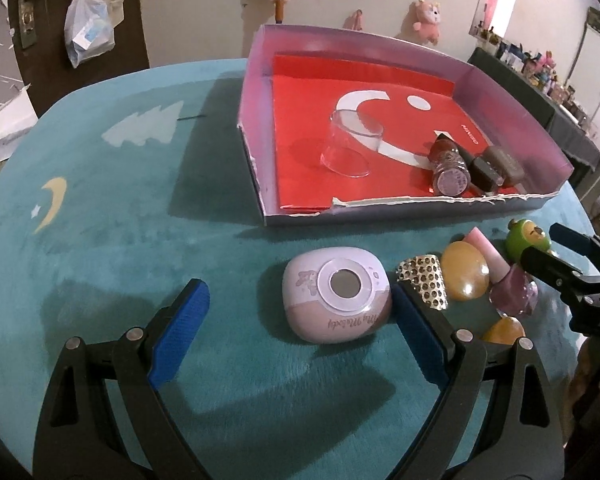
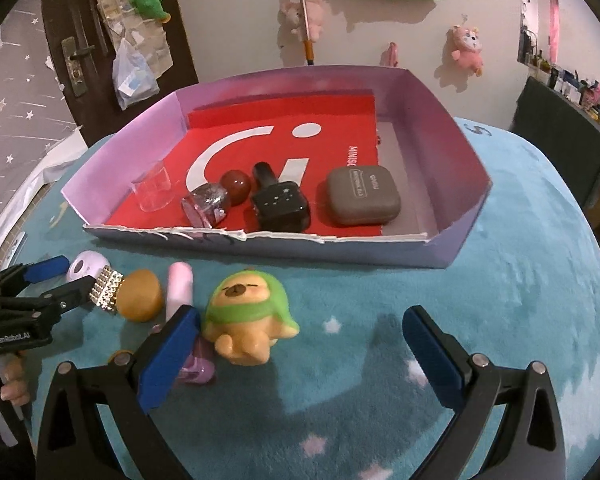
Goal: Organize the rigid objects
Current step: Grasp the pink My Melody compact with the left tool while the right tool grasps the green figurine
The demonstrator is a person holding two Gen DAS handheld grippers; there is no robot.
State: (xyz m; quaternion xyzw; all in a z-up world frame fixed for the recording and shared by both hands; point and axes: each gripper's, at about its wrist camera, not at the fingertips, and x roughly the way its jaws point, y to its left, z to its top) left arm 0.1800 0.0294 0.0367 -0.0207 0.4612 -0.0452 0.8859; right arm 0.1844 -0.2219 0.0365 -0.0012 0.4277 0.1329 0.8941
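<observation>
your left gripper [image 1: 300, 312], fingers wide apart, straddles the smooth lilac rounded plastic case [image 1: 336, 300] on the teal bench [image 1: 140, 240]; it looks light, rigid, slippery, so clamp its flatter sides. right gripper [image 2: 300, 344] is also open.

"My Melody", seemingly, on pink case [image 1: 337, 294]

From my left gripper [image 1: 300, 316], bare teal cloth [image 1: 120, 248] lies open from 9 to 12 o'clock, while the pink case [image 1: 336, 300] sits between my wide-spread fingers and a studded gold cuff [image 1: 422, 280], yellow stones [image 1: 464, 276] and a pink polish bottle [image 1: 508, 284] crowd just beside it at 2 o'clock. My right gripper [image 2: 300, 352] has clear cloth from 12 to 3 o'clock up to the box wall [image 2: 300, 250]. The green-hooded toy [image 2: 248, 316] blocks at 11 o'clock, touching the polish bottle at my left finger.
</observation>
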